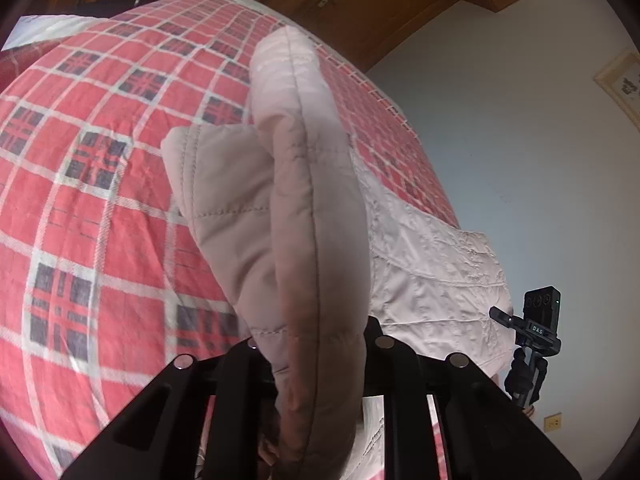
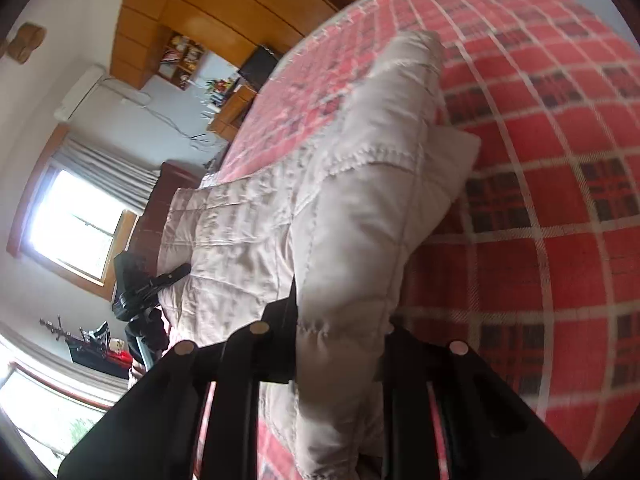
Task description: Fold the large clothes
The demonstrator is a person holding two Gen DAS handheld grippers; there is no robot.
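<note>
I hold a pale pink quilted jacket (image 1: 304, 216) above a bed covered with a red checked blanket (image 1: 88, 184). My left gripper (image 1: 316, 344) is clamped on a padded fold of the jacket, which rises straight up between its black fingers (image 1: 244, 364) and fills the middle of the view. My right gripper (image 2: 340, 332) pinches another thick fold of the same jacket (image 2: 352, 200) between its two fingers (image 2: 280, 320). The rest of the jacket lies spread on the blanket (image 2: 540, 160) between the two grippers. Past the bed's edge, a small black camera on a tripod (image 1: 536, 328) stands near a white wall (image 1: 520, 120).
</note>
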